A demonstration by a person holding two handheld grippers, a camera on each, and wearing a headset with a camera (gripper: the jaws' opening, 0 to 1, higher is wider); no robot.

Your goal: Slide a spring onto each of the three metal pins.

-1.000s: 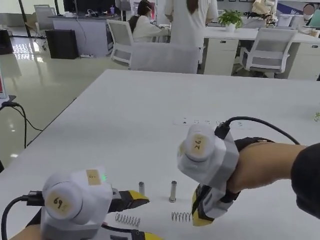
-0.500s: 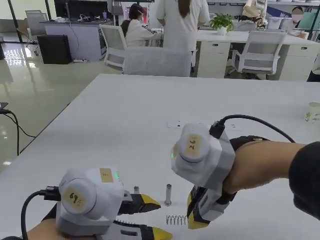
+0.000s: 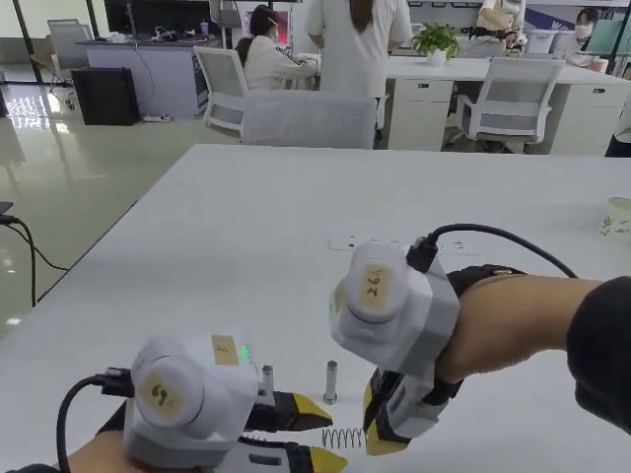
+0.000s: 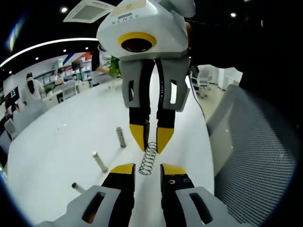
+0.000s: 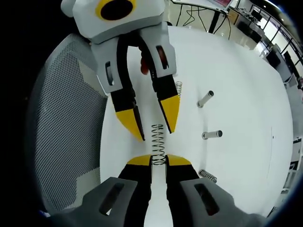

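Observation:
A small wire spring (image 5: pixel 157 139) stretches between the two grippers, which face each other tip to tip. My right gripper (image 5: pixel 158 161) is shut on one end of it, low on the white table (image 3: pixel 246 246). My left gripper (image 4: pixel 147 169) is open, its yellow tips either side of the spring's (image 4: pixel 148 158) other end. In the head view the spring (image 3: pixel 342 437) lies level between the left gripper (image 3: pixel 325 436) and the right gripper (image 3: pixel 378 439). Three short metal pins (image 4: pixel 121 137) (image 4: pixel 99 162) (image 4: pixel 77 187) stand upright just beyond; two pins (image 3: pixel 267 377) (image 3: pixel 330 381) appear in the head view.
A second spring (image 5: pixel 179 87) lies on the table beside the left gripper. A mesh chair (image 4: pixel 255 156) stands at the near table edge. Farther off are desks, office chairs (image 3: pixel 311 118) and people. A black cable (image 3: pixel 493 236) trails from the right gripper.
My left gripper has moved right, and its open tips now flank the spring's free end. The right gripper has stayed at the spring. The head camera has shifted a little.

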